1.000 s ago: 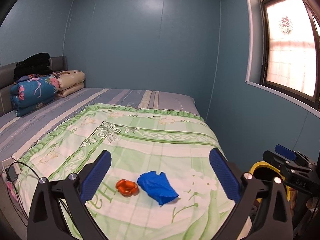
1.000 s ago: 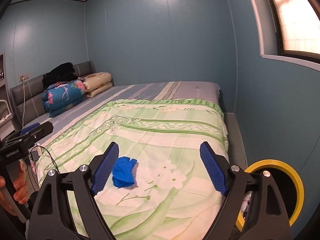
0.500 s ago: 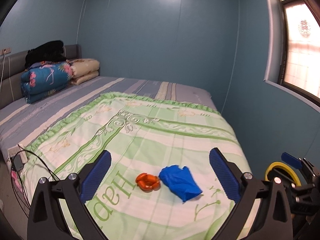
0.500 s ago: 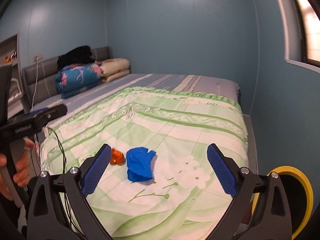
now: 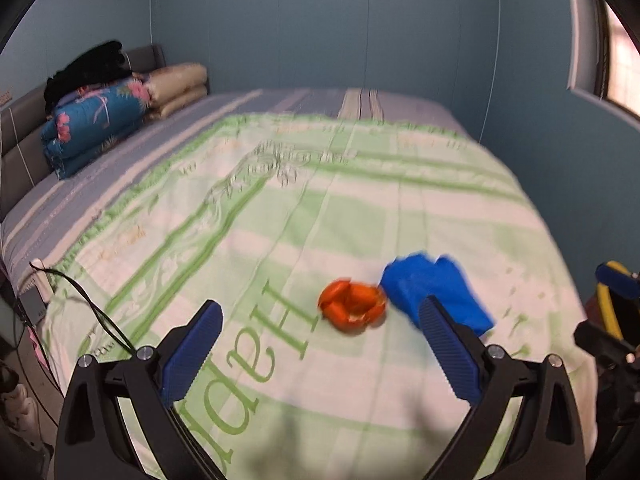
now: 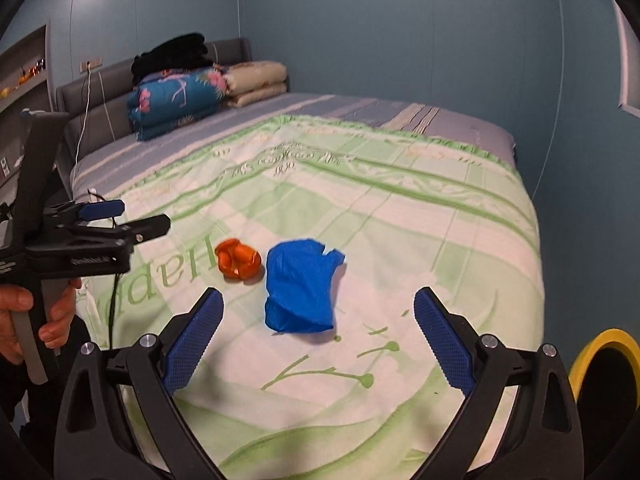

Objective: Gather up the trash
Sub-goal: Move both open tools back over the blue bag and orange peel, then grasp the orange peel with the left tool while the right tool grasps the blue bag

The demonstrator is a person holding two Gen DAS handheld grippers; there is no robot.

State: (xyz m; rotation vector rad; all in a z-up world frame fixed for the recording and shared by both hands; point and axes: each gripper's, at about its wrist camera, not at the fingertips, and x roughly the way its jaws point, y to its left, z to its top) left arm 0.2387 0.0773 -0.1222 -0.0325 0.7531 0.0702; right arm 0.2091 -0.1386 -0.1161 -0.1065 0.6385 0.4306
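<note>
An orange peel (image 5: 353, 306) and a crumpled blue glove (image 5: 436, 295) lie side by side on the green-and-white bedspread (image 5: 320, 208). My left gripper (image 5: 320, 354) is open and empty, a little short of the peel. My right gripper (image 6: 318, 350) is open and empty, just short of the blue glove (image 6: 301, 286), with the peel (image 6: 238, 259) to the glove's left. The left gripper (image 6: 102, 220) also shows at the left edge of the right wrist view, held in a hand.
A yellow-rimmed bin (image 6: 604, 364) stands on the floor at the bed's right corner. Folded quilts and pillows (image 6: 188, 96) are stacked at the headboard. A black cable (image 5: 84, 300) hangs over the bed's left side. Blue walls close the far and right sides.
Both grippers have tilted down and moved closer to the bed. The peel and glove look larger and nearer. Both grippers stay open.
</note>
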